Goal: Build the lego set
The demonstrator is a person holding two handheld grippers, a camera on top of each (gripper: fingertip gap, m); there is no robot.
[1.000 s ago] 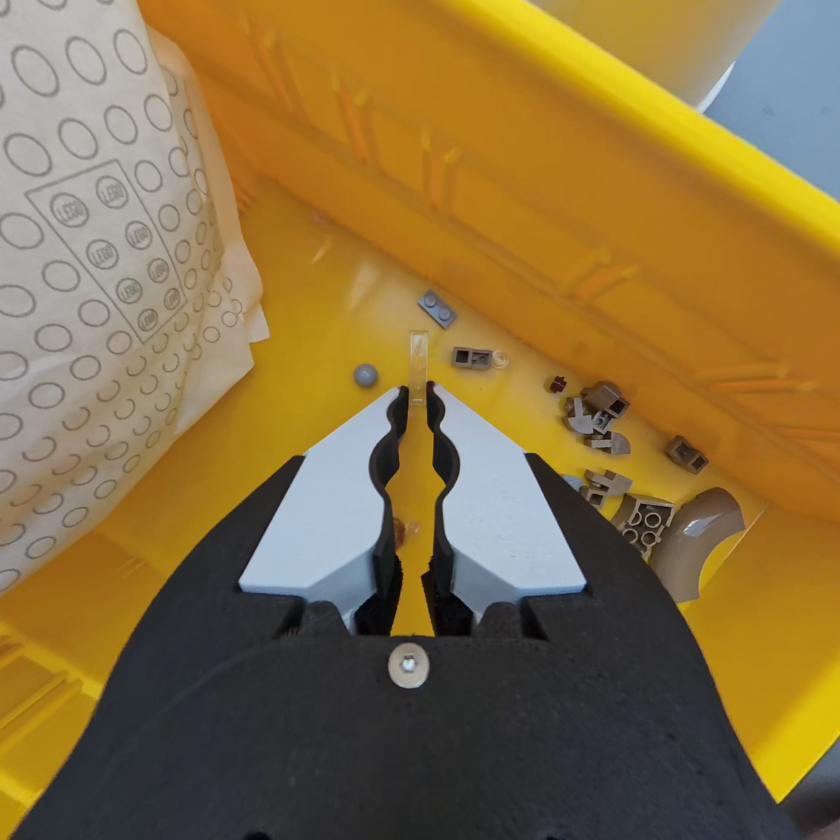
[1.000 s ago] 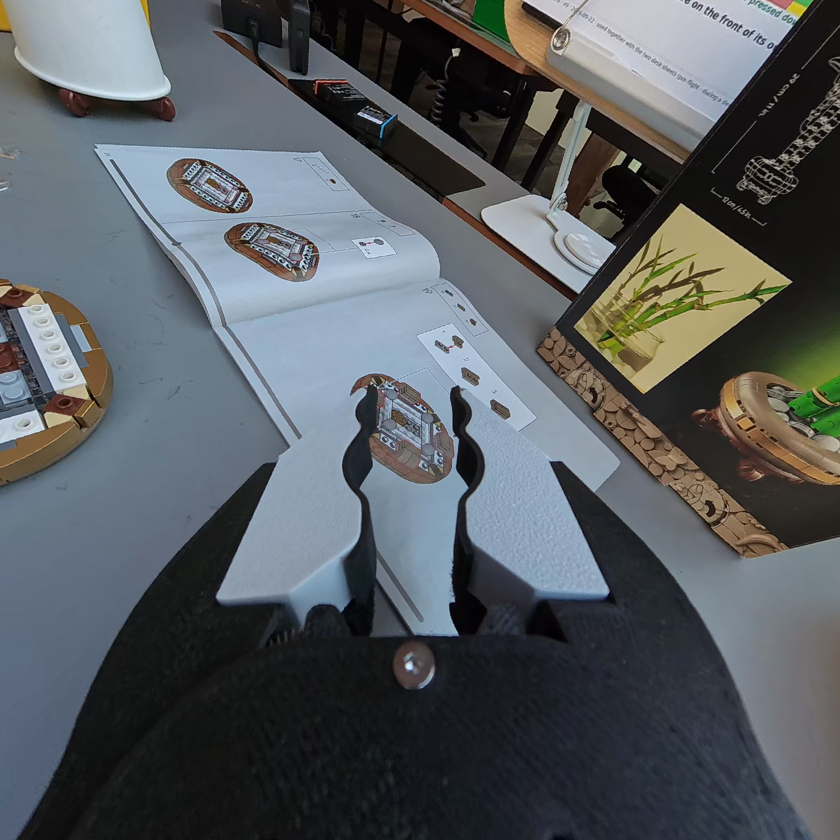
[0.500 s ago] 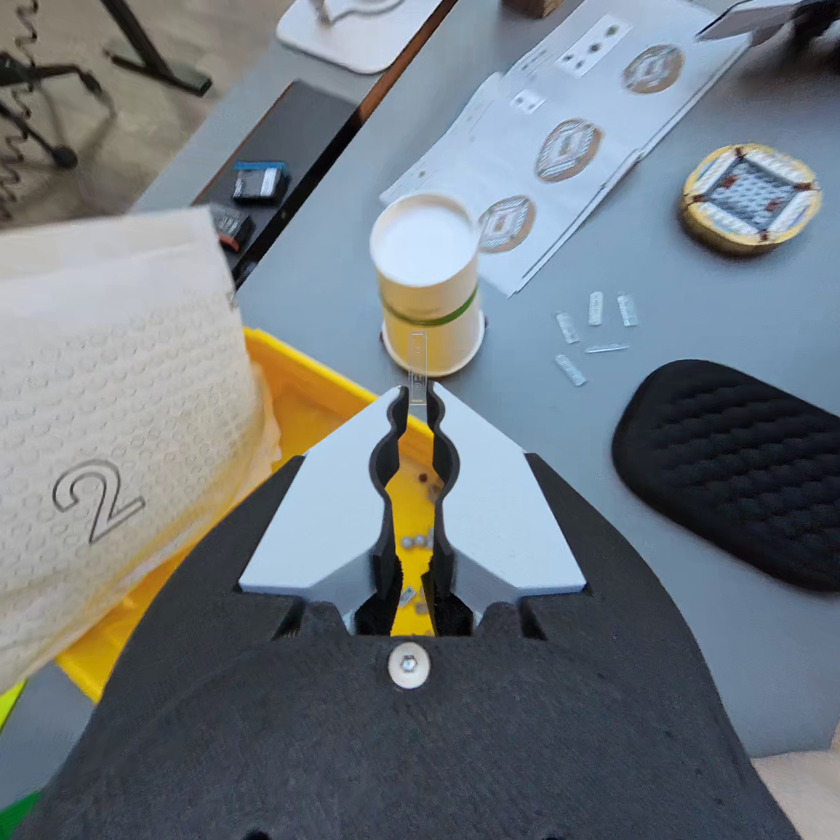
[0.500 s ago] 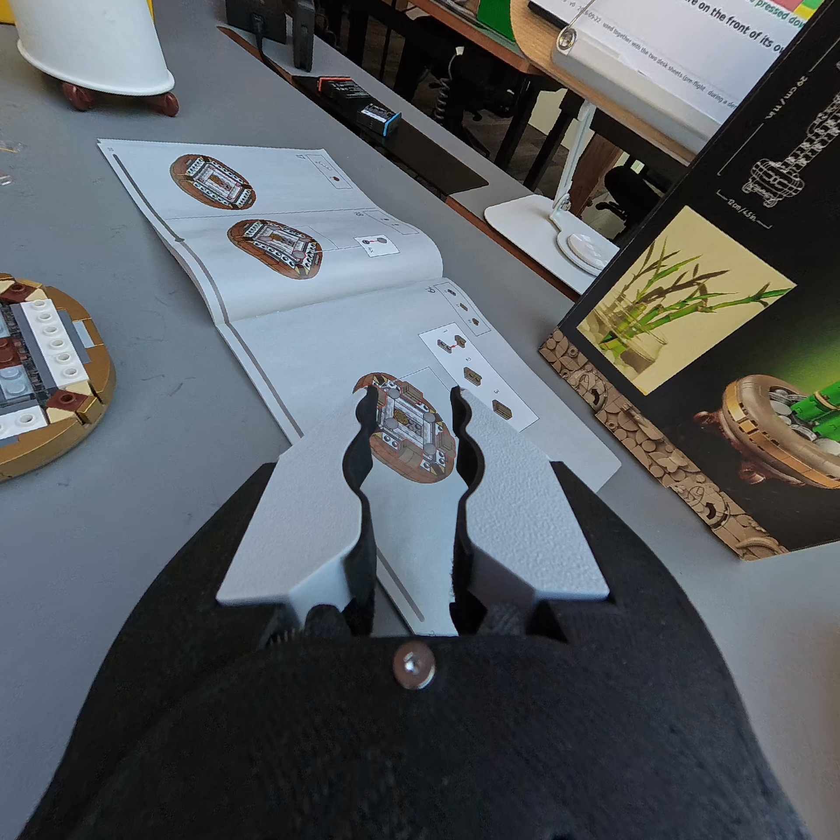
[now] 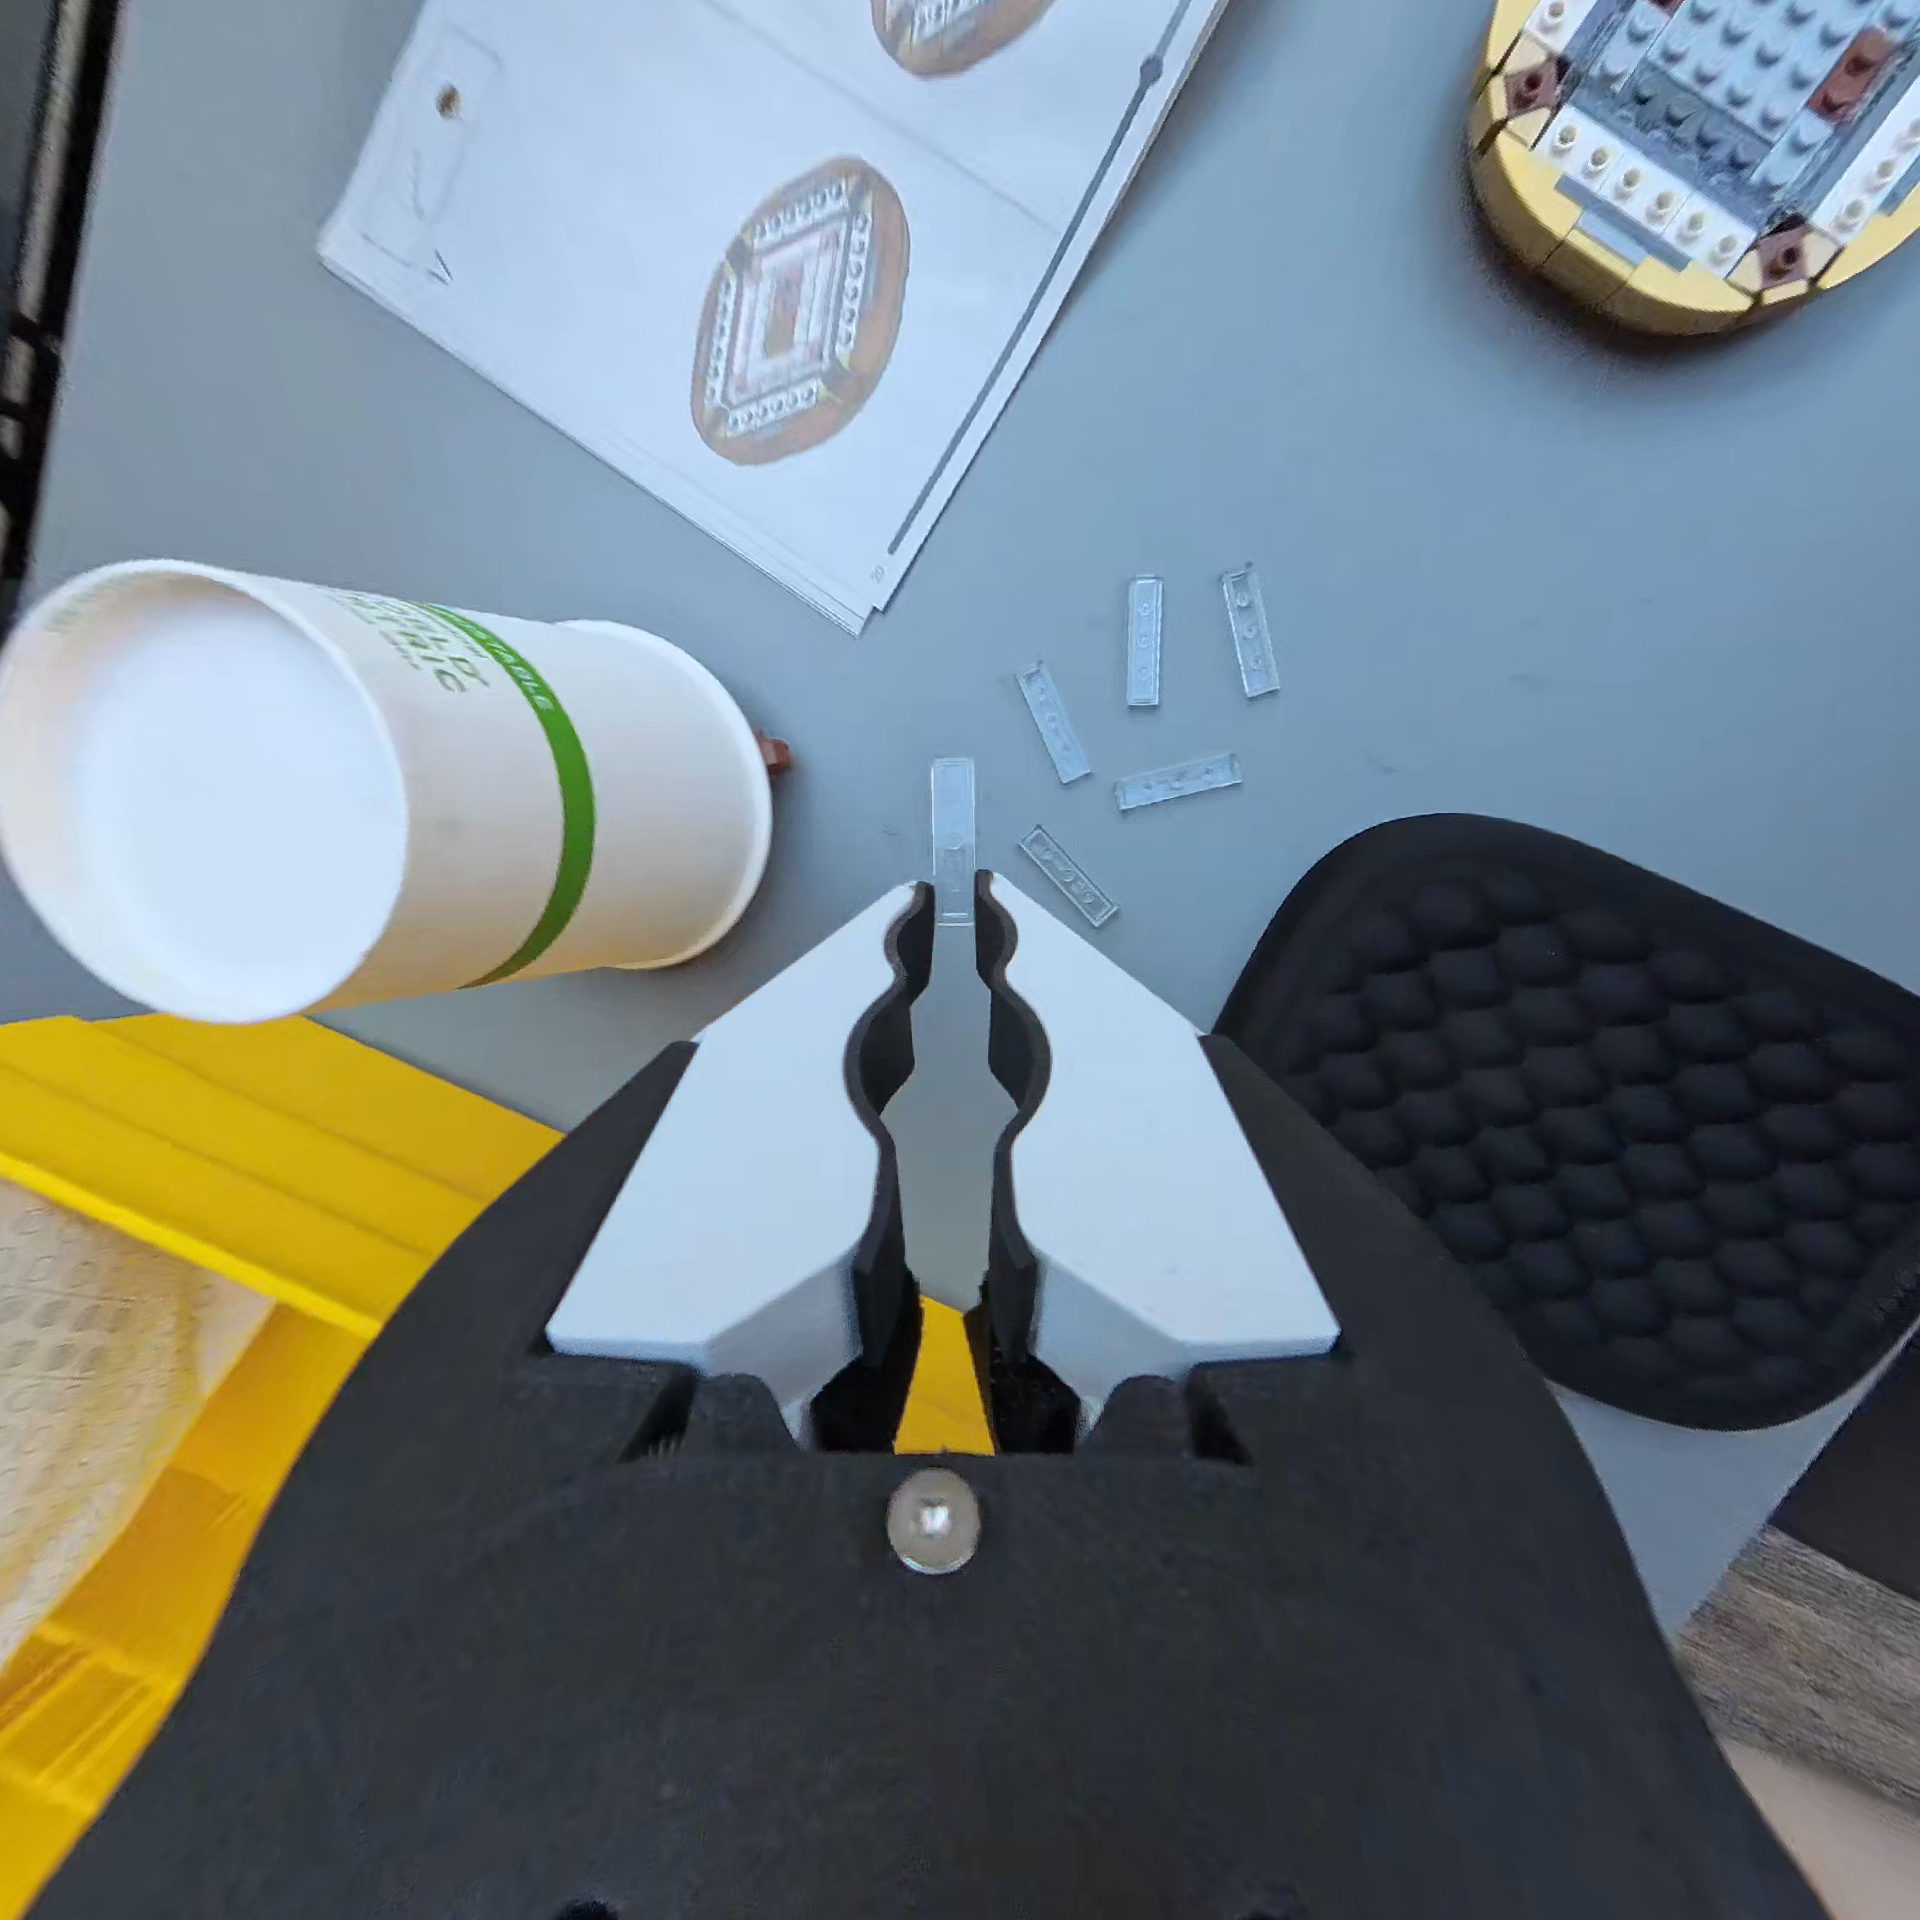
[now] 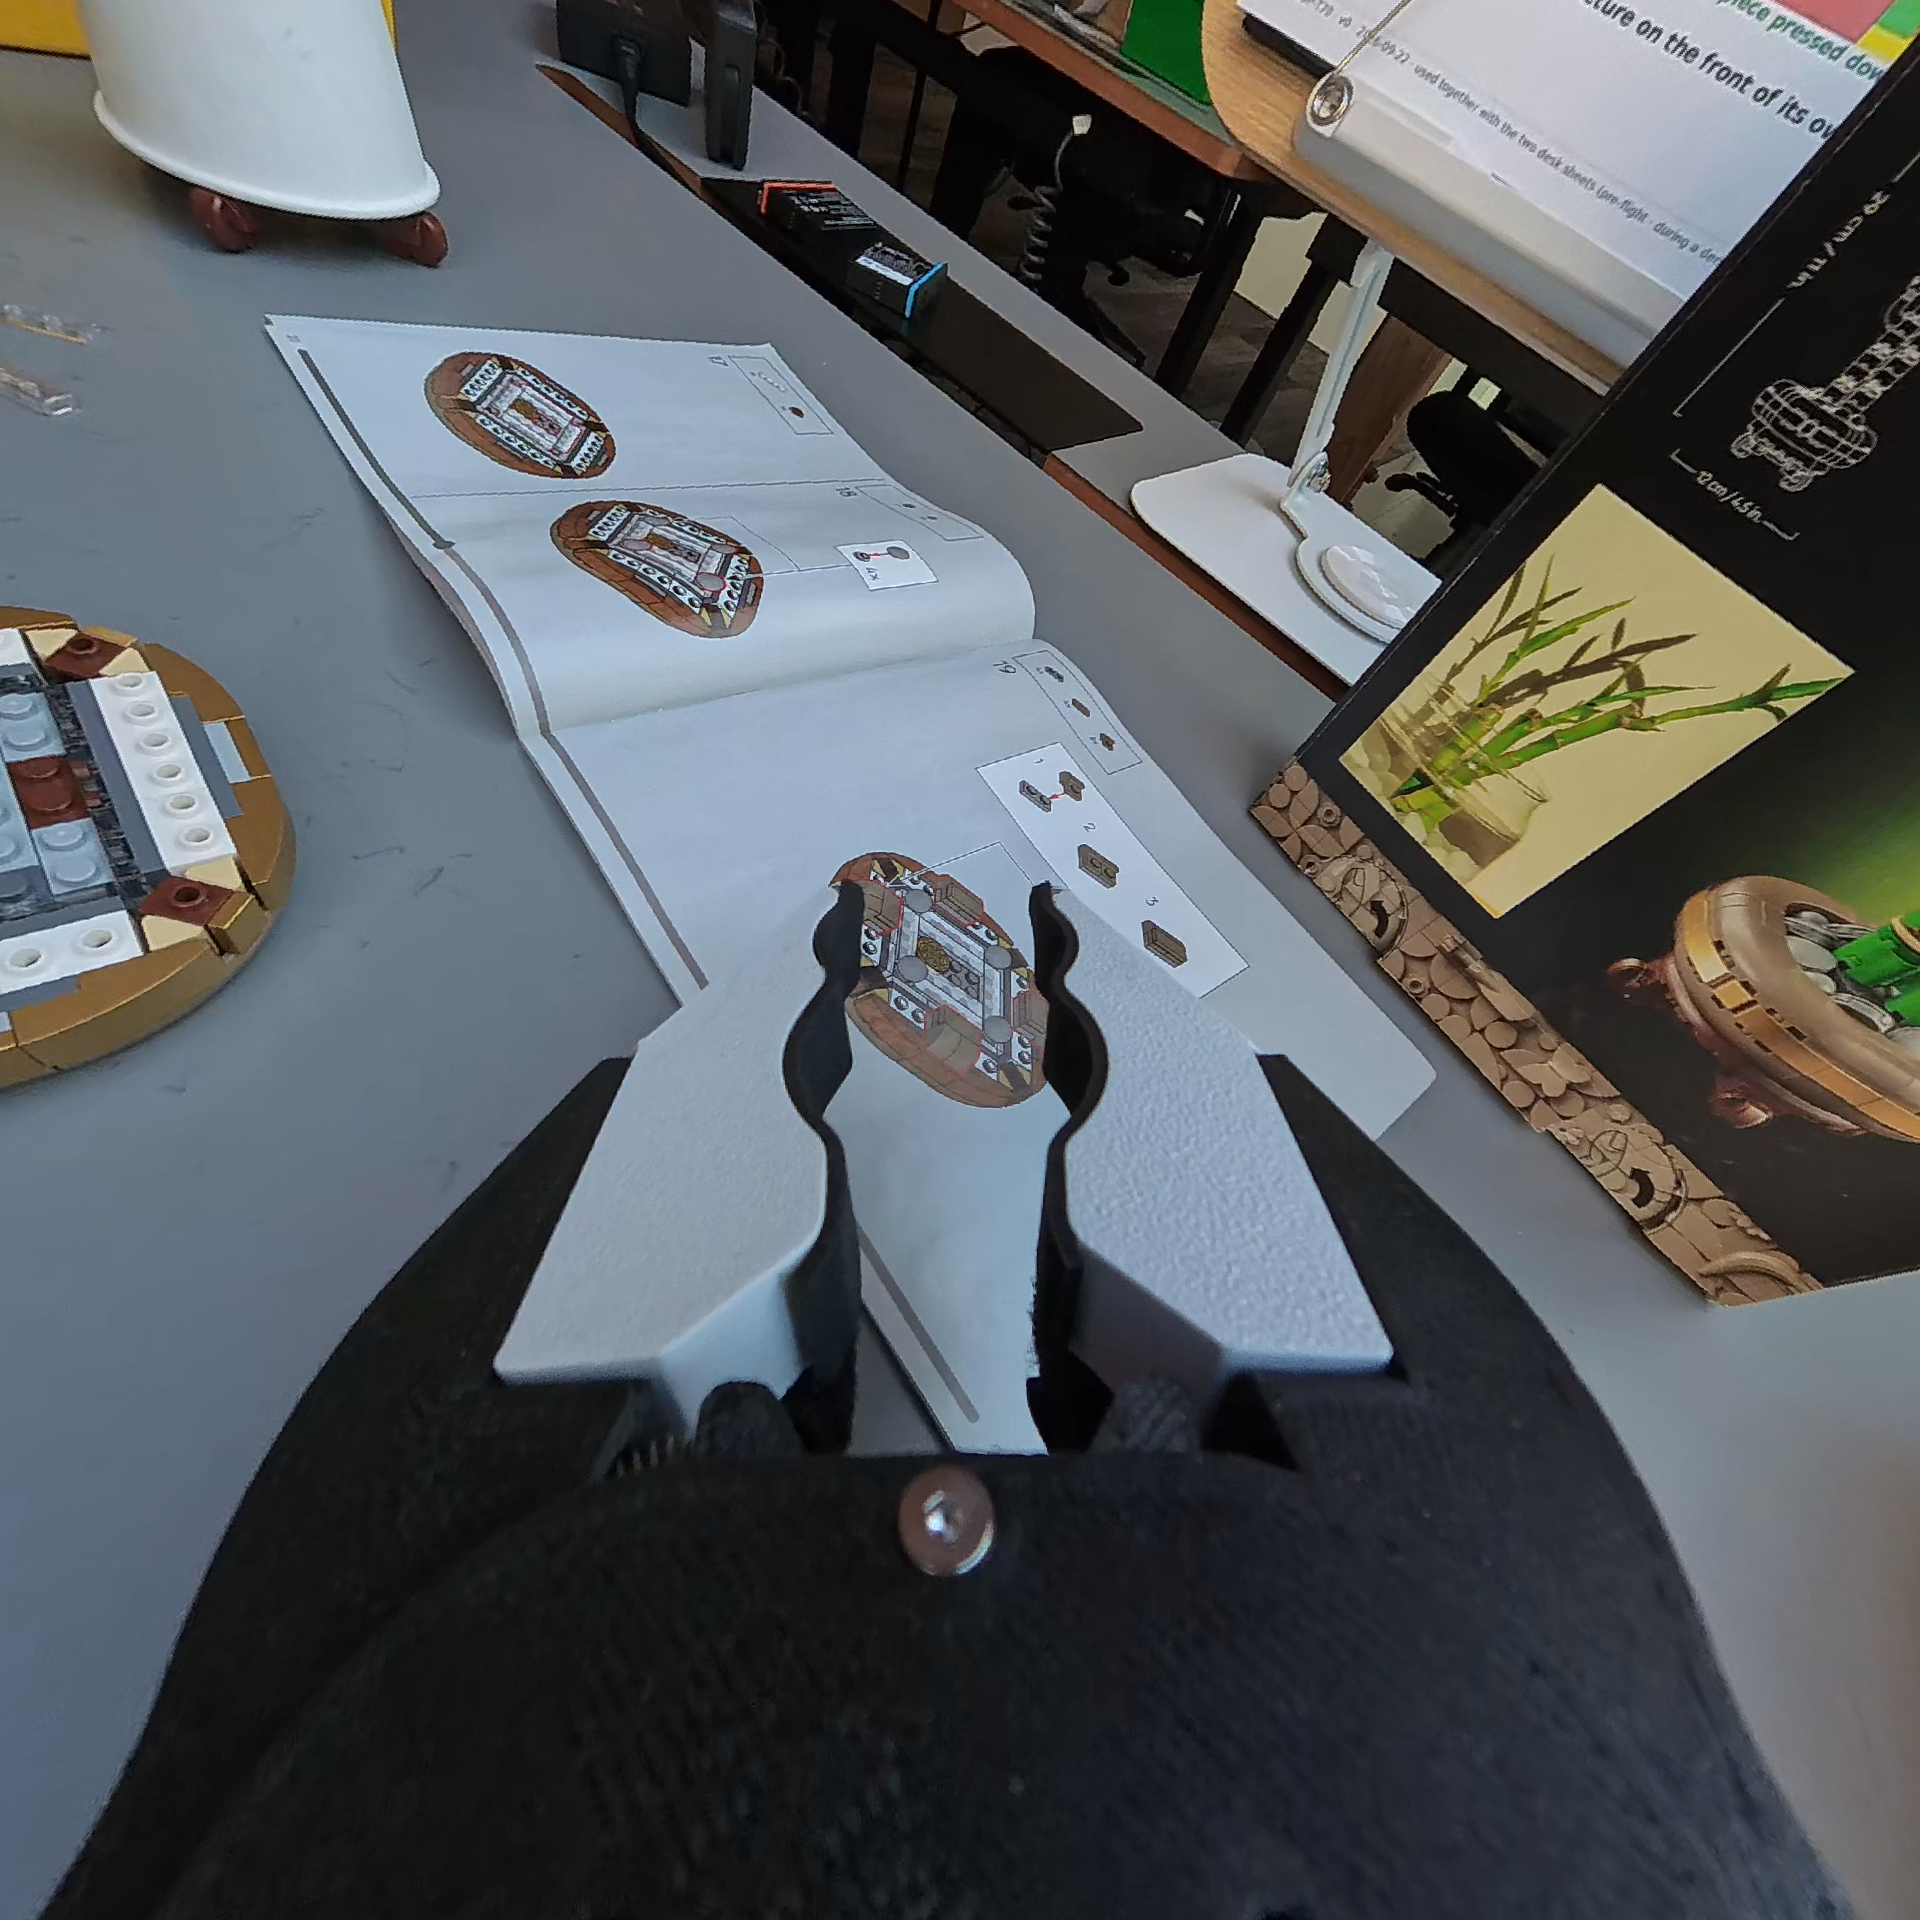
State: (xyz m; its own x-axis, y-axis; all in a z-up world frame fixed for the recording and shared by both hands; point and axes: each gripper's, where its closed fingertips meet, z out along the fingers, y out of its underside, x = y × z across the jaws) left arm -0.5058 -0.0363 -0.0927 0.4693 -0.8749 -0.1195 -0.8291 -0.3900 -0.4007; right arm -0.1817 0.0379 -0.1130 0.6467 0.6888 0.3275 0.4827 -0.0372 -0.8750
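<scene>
Left jaws: I had my left gripper (image 5: 951, 883) clamped on a clear strip (image 5: 953, 831), poking ahead of the tips.
Right jaws: my right gripper (image 6: 940, 891) stood apart, empty, above the manual (image 6: 727, 665).
Staged: five clear strips (image 5: 1143, 641) lay just ahead-right of the left jaws.
Build: round base (image 6: 114, 831) sat left of the right jaws, only partly built; I judged most of it remained.

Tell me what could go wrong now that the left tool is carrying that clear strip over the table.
1. The left tool pinches the thin clear plastic strip only by one end, so it could twist or slip out.
2. Five similar clear strips lie loose on the grey table just ahead; setting down carelessly could scatter them.
3. The upturned white paper cup stands close on the left and could be knocked.
</scene>
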